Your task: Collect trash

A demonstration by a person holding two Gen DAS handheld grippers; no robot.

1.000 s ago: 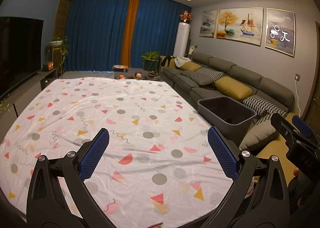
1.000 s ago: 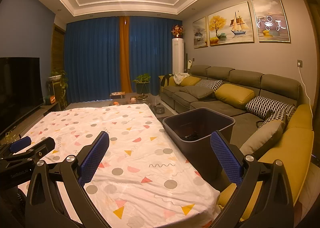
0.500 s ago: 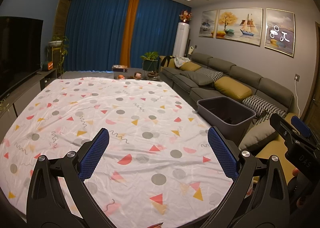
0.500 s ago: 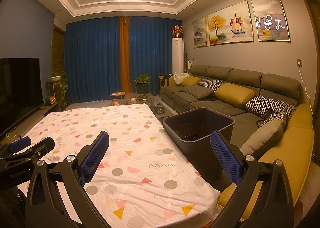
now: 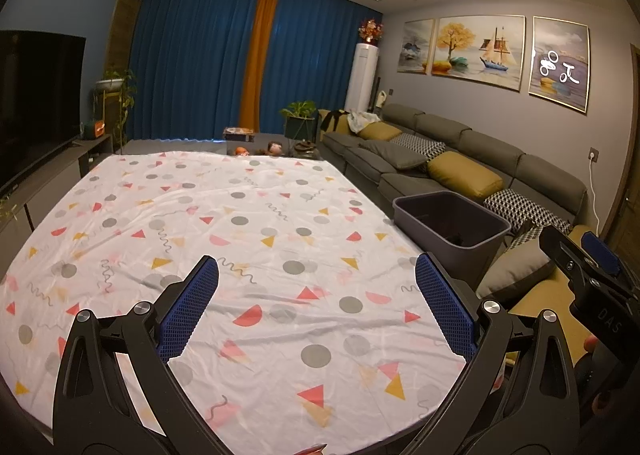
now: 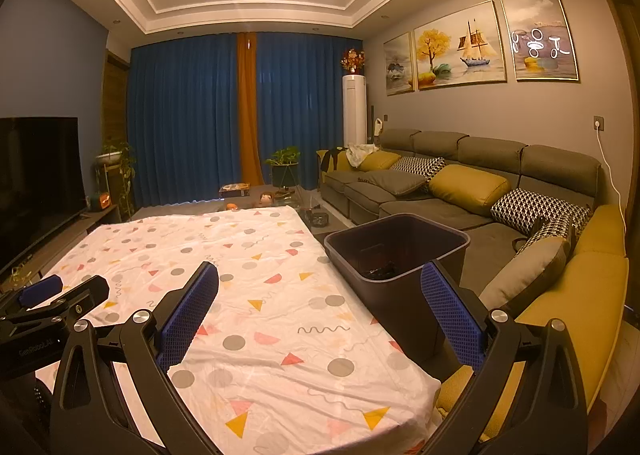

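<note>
— Where do the two tools stand?

— The left gripper [image 5: 316,309] hangs over the near part of the counter, which is draped in a white cloth printed with grey dots and red and yellow triangles [image 5: 240,239]. Its blue-padded jaws are spread wide with nothing between them. The right gripper [image 6: 320,311] hangs over the cloth's near right corner, jaws likewise apart and holding nothing.

— And the trash?

— Some dark bits lie at the bottom of the dark grey rectangular plastic bin [image 6: 400,251], too dim to name. The bin stands on the floor, just beside the counter's right edge, between the counter and the long grey sofa with mustard and checked cushions [image 6: 472,175].

— How much room around it?

— The bin's mouth is open upward, its rim about level with the cloth. The cloth's right edge runs straight past it; the near corner hangs down just in front of the right gripper. In the left wrist view the right gripper [image 5: 592,275] shows at the far right, beyond the bin [image 5: 452,215] — well apart from the left one.
</note>
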